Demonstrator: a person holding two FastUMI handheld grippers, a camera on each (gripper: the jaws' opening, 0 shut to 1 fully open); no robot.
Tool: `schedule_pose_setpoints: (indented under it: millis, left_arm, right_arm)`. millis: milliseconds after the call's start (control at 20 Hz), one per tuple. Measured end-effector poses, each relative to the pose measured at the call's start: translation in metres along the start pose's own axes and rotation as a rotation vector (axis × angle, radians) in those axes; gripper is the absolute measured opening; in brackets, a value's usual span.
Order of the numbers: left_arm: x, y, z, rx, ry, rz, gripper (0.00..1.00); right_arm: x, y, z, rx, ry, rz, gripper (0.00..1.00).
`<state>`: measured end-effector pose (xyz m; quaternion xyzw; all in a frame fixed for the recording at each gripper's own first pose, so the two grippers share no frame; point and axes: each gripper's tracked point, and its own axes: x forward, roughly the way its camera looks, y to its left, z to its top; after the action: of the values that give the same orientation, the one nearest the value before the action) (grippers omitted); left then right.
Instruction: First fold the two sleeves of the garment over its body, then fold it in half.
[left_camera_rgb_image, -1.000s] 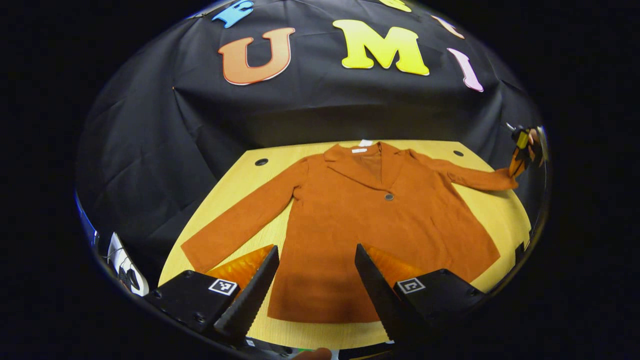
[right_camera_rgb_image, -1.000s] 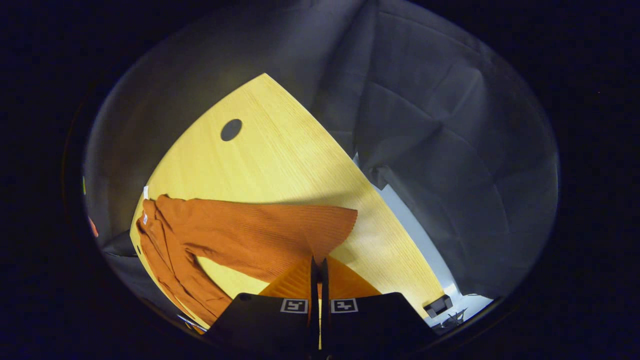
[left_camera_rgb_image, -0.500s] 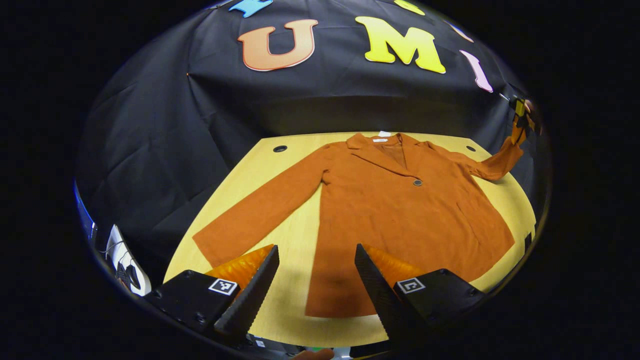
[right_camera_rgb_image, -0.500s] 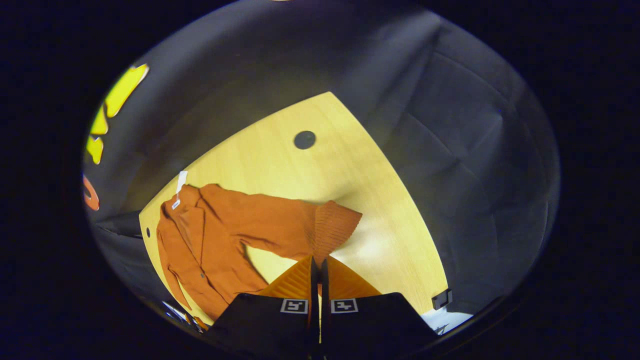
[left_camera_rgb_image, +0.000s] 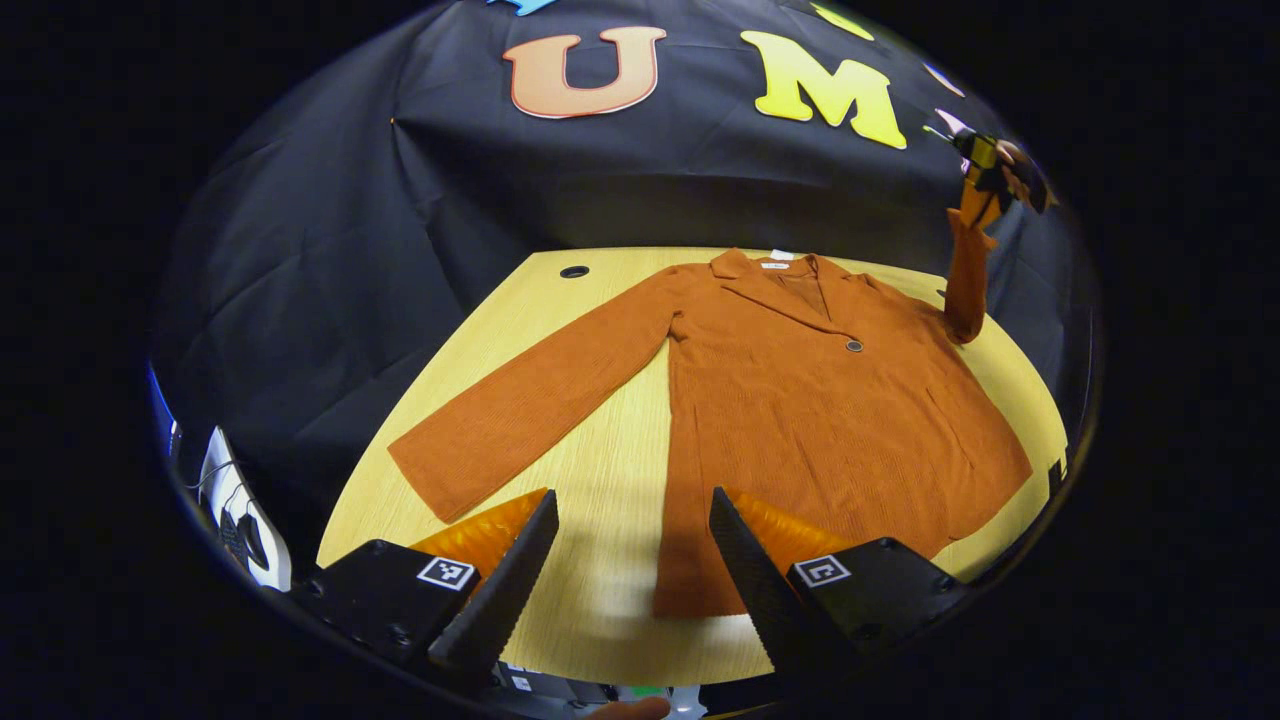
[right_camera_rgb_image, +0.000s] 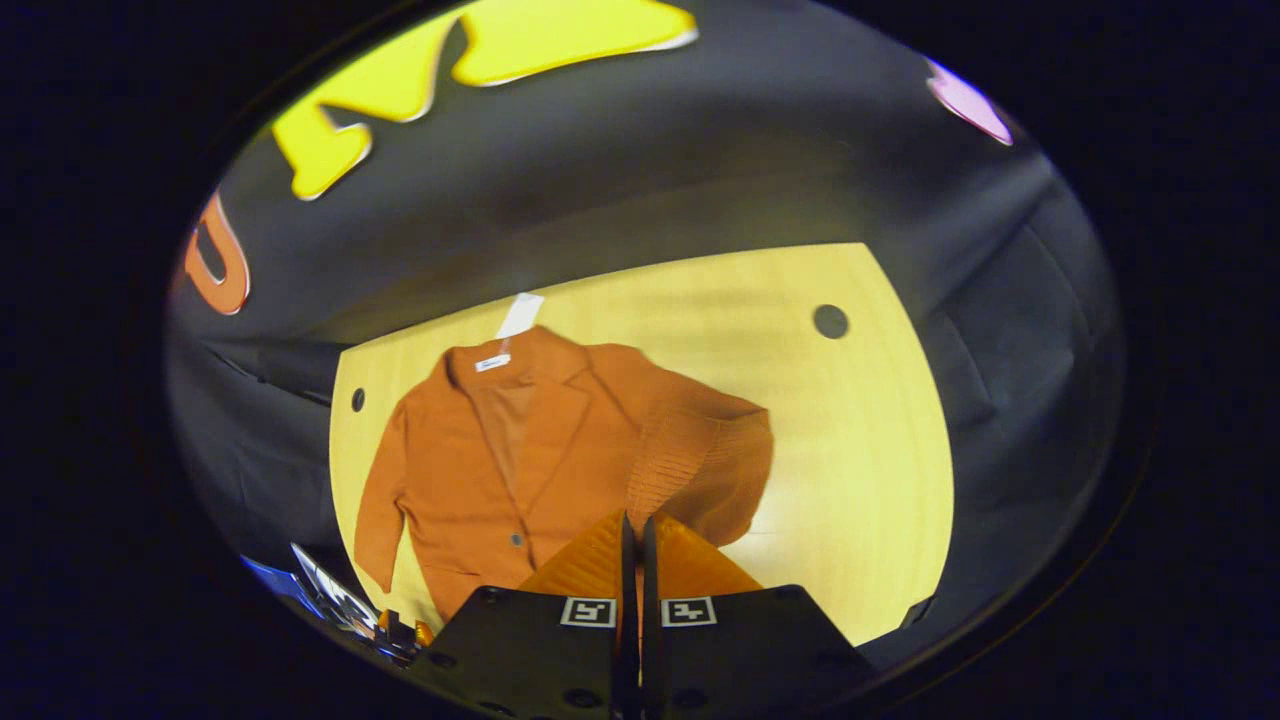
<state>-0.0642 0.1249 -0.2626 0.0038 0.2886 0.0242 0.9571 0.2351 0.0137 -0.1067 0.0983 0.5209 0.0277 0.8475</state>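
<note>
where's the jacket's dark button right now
In the left gripper view the button sits on the jacket's chest, just below the lapels, right of centre on the table.

The jacket (left_camera_rgb_image: 800, 400) is rust orange with a fine ribbed texture, a single dark grey button (left_camera_rgb_image: 854, 346) on its front and a white label (left_camera_rgb_image: 775, 265) inside the collar. Under the jacket, the table (left_camera_rgb_image: 600, 480) is pale yellow wood with straight grain and dark round holes (left_camera_rgb_image: 574, 271).
</note>
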Motion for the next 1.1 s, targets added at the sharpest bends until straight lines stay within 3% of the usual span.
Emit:
schedule_pose_setpoints:
  millis: [450,650,800,900,1100]
  left_arm:
    - [-0.002,0.045,-0.006,-0.016,0.004,0.077,0.99]
    - [-0.009,0.053,-0.016,-0.012,0.014,0.093,0.99]
    - [-0.017,0.062,-0.028,-0.028,0.028,0.122,1.00]
    - [-0.024,0.062,-0.030,-0.092,0.023,0.120,0.99]
    - [-0.035,0.067,-0.034,-0.146,0.039,0.129,0.99]
  right_arm:
    - [0.058,0.198,-0.033,-0.181,0.081,0.113,0.02]
    - [0.091,0.279,-0.064,-0.187,0.148,0.198,0.02]
    - [0.126,0.306,-0.082,-0.257,0.182,0.164,0.02]
    - [0.150,0.321,-0.093,-0.293,0.202,0.140,0.02]
    - [0.191,0.329,-0.104,-0.213,0.229,0.103,0.02]
